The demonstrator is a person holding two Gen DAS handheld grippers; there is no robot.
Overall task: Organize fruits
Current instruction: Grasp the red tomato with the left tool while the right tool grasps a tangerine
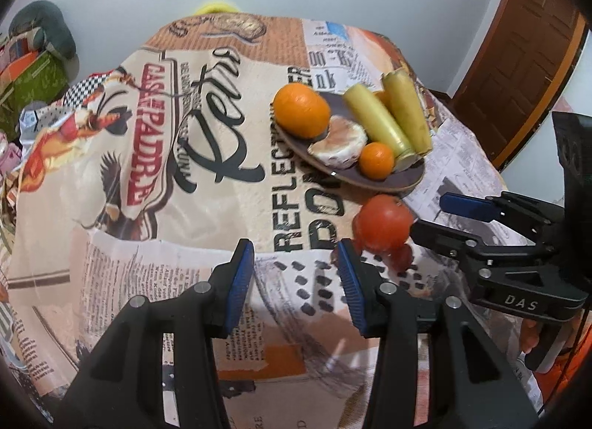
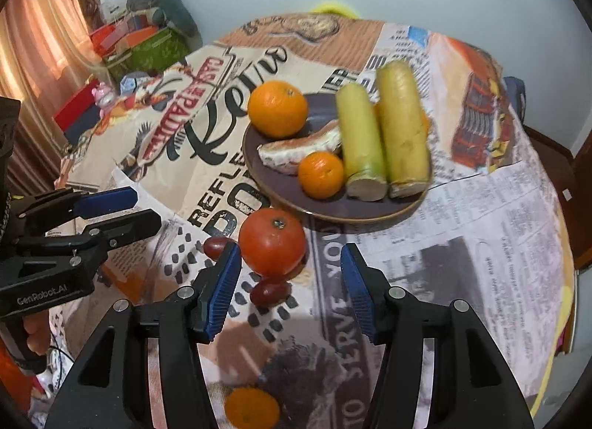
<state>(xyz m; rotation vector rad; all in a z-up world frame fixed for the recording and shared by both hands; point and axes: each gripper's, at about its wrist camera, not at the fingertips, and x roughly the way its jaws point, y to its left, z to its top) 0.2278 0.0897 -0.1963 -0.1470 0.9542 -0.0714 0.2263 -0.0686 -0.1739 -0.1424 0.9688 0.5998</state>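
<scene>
A dark plate (image 2: 333,207) (image 1: 410,181) holds a large orange (image 2: 277,108) (image 1: 301,110), a small orange (image 2: 320,174) (image 1: 376,161), a peeled fruit piece (image 2: 299,149) (image 1: 338,144) and two yellow-green stalks (image 2: 384,133) (image 1: 392,118). A red tomato (image 2: 272,242) (image 1: 383,223) and two grapes (image 2: 268,292) (image 2: 216,246) lie on the cloth in front of the plate. Another small orange (image 2: 251,408) lies nearer me. My right gripper (image 2: 290,281) is open, just behind the tomato and over one grape. My left gripper (image 1: 296,286) is open and empty, left of the tomato.
The table wears a printed newspaper-style cloth (image 1: 185,133). Boxes and clutter (image 2: 137,44) sit beyond its far left edge. A wooden door (image 1: 518,59) is at the right. Each gripper shows in the other's view (image 1: 481,222) (image 2: 111,214).
</scene>
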